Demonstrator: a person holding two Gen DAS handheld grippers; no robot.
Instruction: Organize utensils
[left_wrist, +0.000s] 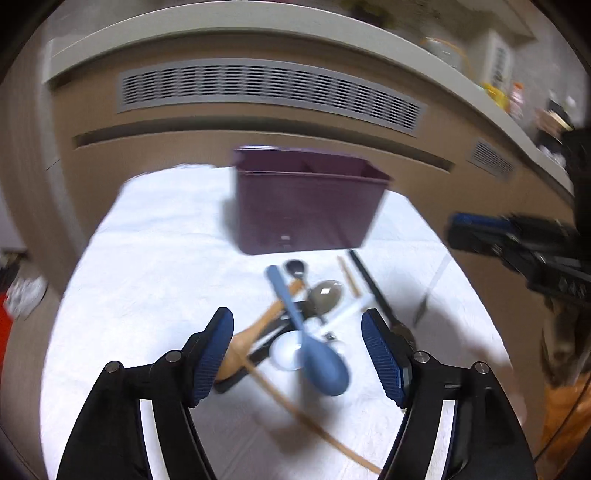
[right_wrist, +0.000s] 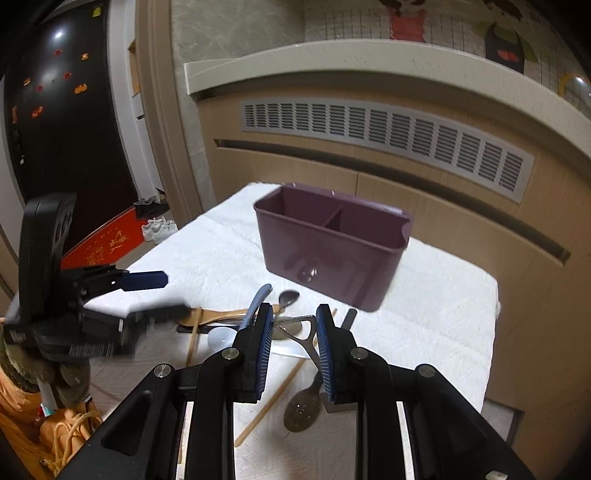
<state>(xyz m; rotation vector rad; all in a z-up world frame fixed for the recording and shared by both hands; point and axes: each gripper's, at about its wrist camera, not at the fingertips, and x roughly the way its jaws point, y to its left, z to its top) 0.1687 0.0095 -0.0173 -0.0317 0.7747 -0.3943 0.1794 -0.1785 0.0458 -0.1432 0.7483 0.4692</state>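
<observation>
Left wrist view: left gripper (left_wrist: 297, 328) wide open, empty, over blue spoon (left_wrist: 321, 360); only right view shows right gripper (right_wrist: 294, 325) clamping metal spoon (right_wrist: 303, 404).

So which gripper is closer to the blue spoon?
Left. The left gripper hangs open right over the blue spoon; the right gripper is off to the side, over a metal spoon.

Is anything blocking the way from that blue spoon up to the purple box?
Nothing visible blocks it. The blue spoon lies on top of the utensil pile, between the open pads of the left hand-held gripper. Bare white cloth lies between the pile and the purple two-compartment caddy, whose top is open.
</observation>
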